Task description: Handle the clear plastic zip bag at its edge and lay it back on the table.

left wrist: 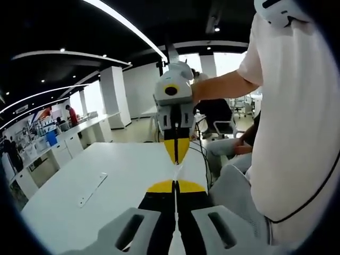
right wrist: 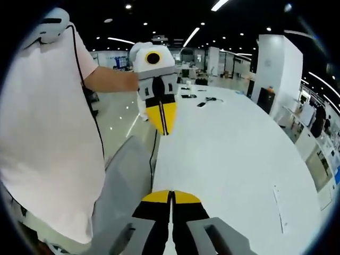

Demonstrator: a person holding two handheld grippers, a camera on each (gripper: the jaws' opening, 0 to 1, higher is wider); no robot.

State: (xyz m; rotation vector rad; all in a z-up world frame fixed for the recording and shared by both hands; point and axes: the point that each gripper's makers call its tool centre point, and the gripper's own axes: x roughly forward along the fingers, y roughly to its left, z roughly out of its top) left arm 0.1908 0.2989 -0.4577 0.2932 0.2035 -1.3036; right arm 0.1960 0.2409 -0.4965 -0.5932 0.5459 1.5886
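Both grippers carry yellow tips over black jaws: the left gripper point(left wrist: 176, 187) has pale grey housings behind the black, and the right gripper point(right wrist: 171, 197) matches it. The table point(right wrist: 239, 154) is plain white, and the strip point(left wrist: 93, 189) lying on it is white as well. The person's shirt point(left wrist: 300, 117) is white, crossed by a thin black cable point(right wrist: 87, 95).

White table point(left wrist: 122, 164), broad and glossy, is what I see under both cameras. A long flat clear strip point(left wrist: 93, 189) lies on it in my left gripper view. Far end: small dark items point(right wrist: 201, 104), too small to identify.
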